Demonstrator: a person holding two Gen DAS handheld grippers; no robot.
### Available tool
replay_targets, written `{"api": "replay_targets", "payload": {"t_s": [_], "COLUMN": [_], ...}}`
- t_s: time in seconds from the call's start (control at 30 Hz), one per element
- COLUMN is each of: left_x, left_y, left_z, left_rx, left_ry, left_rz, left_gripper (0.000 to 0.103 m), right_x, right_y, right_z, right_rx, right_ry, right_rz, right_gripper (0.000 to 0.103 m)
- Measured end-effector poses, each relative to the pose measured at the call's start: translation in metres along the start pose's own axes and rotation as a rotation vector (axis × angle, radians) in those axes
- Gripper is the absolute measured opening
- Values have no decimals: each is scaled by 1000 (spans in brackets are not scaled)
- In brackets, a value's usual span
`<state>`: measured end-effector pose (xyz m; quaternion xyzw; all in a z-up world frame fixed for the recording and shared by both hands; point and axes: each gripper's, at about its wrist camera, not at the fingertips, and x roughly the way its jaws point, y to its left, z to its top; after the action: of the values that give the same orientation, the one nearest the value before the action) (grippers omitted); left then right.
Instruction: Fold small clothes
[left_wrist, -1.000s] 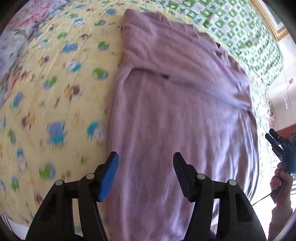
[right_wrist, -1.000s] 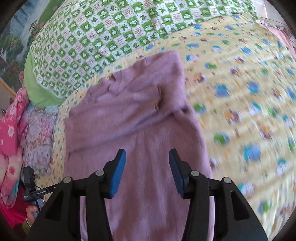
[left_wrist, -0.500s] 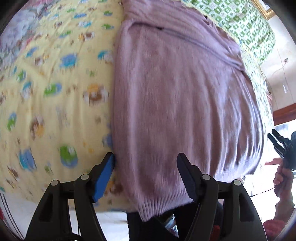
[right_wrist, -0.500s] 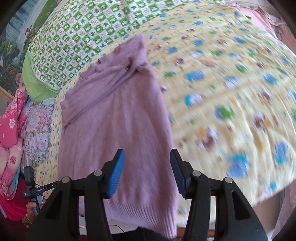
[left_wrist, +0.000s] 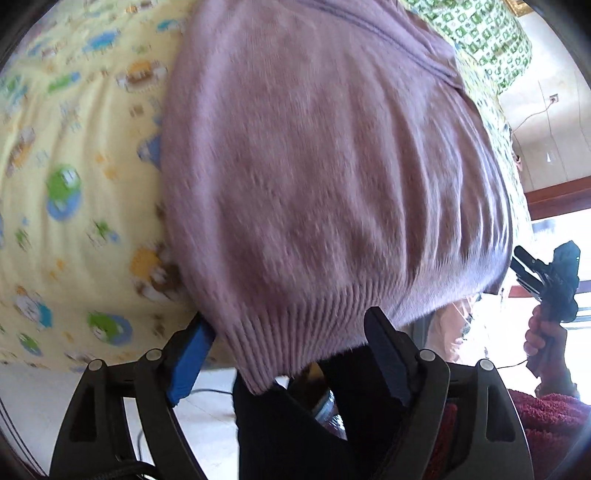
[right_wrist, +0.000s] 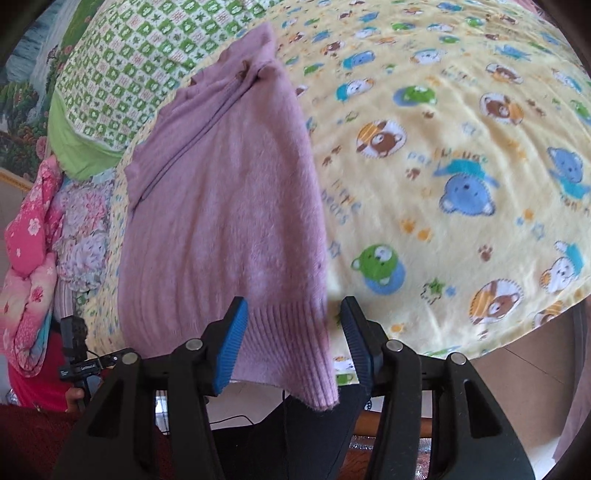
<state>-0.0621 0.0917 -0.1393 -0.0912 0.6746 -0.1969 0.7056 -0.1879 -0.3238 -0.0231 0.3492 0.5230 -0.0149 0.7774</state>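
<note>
Two grippers hang over the near edge of a bed, each at one lower corner of a purple knitted sweater (left_wrist: 332, 166).

Left wrist view: the sweater fills the centre of the frame. Its long axis runs from the ribbed hem (left_wrist: 295, 332) at lower centre up to the shoulders at the top edge. It lies on a yellow blanket (left_wrist: 74, 166) printed with cartoon bears, which fills the left side. The hem droops over the bed's edge. The left gripper (left_wrist: 284, 347) sits at the bottom of the frame. Its jaws have just been opening and stand wide apart. The hem's corner hangs between them, and the pads do not press on it. The blue pad (left_wrist: 190, 354) is just beside the sweater's left edge.

Right wrist view: the sweater runs from the hem at lower centre up to the collar at upper left, towards a green checked pillow (right_wrist: 129, 66). The right gripper (right_wrist: 291, 343) is at the bottom centre, jaws apart. The other hem corner (right_wrist: 295, 350) hangs between them, ungripped.

At the far right of the left view, the person's hand (left_wrist: 543, 332) holds the right gripper beside the sweater's right edge.

Judgement: each hand is nearest its own corner. The next move likely needs both to close on the hem, then carry it up the long axis towards the collar.
</note>
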Motion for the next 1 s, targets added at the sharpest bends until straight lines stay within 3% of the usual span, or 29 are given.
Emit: {"api": "replay_targets", "payload": {"t_s": [0.2,0.3,0.33,0.4,0.43,0.47,0.53,0.77,0.87,1.0], "left_x": [12,13,13,11,10,9,7,-17,-30,-65], "left_y": [-4,-1,0,1,2,5,12,3,6,-4], "left_z": [-8,-8,-7,-8,-10,-11,-13,-23,-21,-7], "left_rx": [-14,-37,-41,-38,-29,-26,-46,-1,-1,26], "left_ry": [11,-5,-9,-22,-27,-26,-24,-86,-113,-207], "left_rz": [-31,-31,-25,11,38,38,-9,-52,-77,-118], "left_gripper": [78,69,62,42,23,8,6,4,4,4], "right_x": [3,7,8,10,12,14,11,-12,-18,-30], "right_y": [1,-3,-4,-5,-6,-8,-12,-24,-24,0], "right_z": [-4,-5,-6,-6,-6,-6,-7,-12,-6,12], "right_rx": [-13,0,4,-9,-17,-17,-10,15,37,8], "right_ry": [34,43,43,55,72,89,89,81,62,14], "right_rz": [67,110,116,95,78,72,89,124,192,294], "right_gripper": [54,54,53,40,21,9,8,7,7,7]}}
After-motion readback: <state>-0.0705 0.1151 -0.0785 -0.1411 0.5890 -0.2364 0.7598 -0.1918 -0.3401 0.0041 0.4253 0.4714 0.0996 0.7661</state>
